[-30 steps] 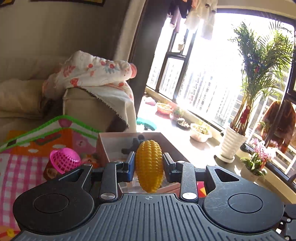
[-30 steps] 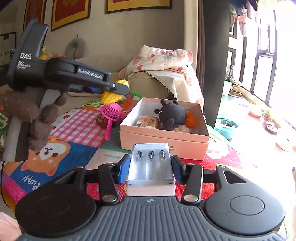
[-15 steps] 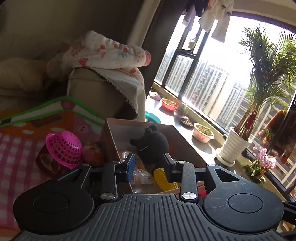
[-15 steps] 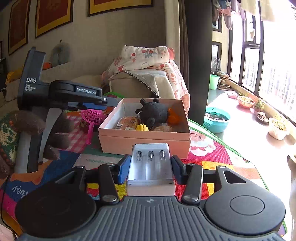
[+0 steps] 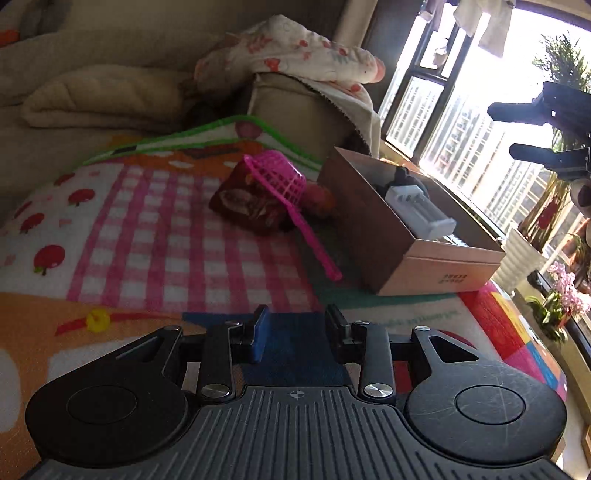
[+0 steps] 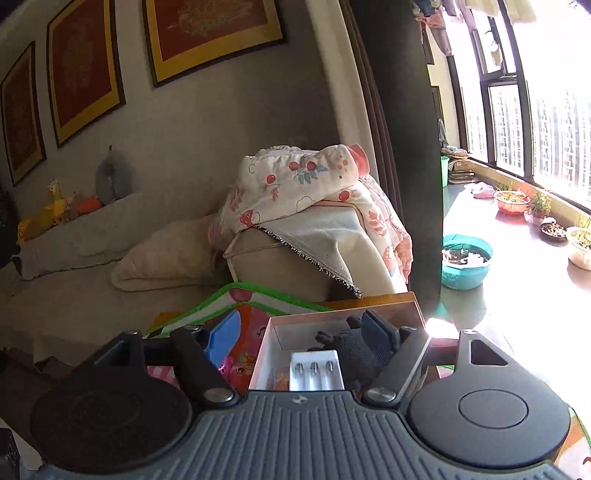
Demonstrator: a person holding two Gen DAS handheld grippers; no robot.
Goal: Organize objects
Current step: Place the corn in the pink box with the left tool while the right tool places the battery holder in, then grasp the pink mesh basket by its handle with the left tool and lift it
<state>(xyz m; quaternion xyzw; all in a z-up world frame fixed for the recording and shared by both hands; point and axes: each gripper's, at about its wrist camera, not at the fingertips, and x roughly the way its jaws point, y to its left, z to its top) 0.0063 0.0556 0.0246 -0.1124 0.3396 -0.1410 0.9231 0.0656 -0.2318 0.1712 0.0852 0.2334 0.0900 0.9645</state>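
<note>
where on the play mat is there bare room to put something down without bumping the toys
The pink checked patch of the play mat, left of the pink strainer, lies bare, as does the blue strip ahead of the open left gripper. It is crowded where the strainer lies on the snack packet beside the box.

Setting: home living room. Evidence, right wrist view: beige sofa (image 6: 85,258) at left centre with flowered blanket (image 6: 295,184) over its arm; framed pictures (image 6: 207,33) on wall, upper left; potted plants (image 6: 511,199) along sunny window ledge, right. Left wrist view: children's play mat (image 5: 147,236) fills left half
</note>
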